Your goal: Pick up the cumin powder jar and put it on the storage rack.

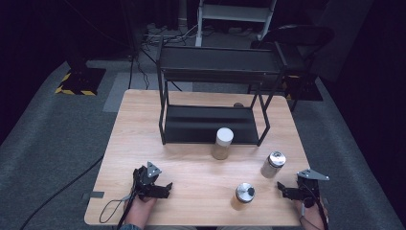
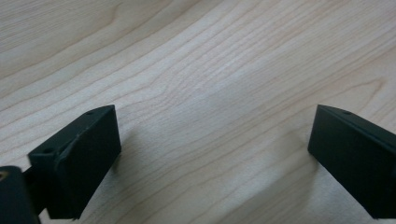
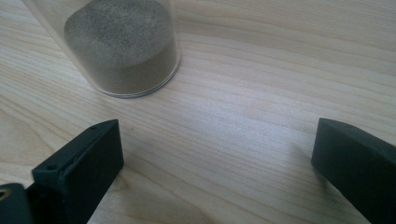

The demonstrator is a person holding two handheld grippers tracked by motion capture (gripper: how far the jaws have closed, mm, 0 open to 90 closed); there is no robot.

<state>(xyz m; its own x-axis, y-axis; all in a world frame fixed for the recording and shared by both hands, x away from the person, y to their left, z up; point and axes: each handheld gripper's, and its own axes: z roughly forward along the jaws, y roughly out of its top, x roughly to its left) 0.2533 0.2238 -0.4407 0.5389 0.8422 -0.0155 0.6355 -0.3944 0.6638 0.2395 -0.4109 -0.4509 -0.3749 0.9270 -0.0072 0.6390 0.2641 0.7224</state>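
Observation:
Three clear jars stand on the wooden table. One with a white lid is in front of the black rack. One with a silver lid stands to its right, and a third with a knobbed silver lid stands nearer the front. My left gripper rests low at the front left, open, with bare wood between its jaws. My right gripper sits at the front right, open, pointing left. A jar of grey-brown powder stands ahead of its left jaw, apart from the gripper.
A black two-tier metal rack stands on the back half of the table, its lower shelf bare. Cables trail from both grippers over the front edge. Grey carpet surrounds the table, and a dark chair stands behind the rack.

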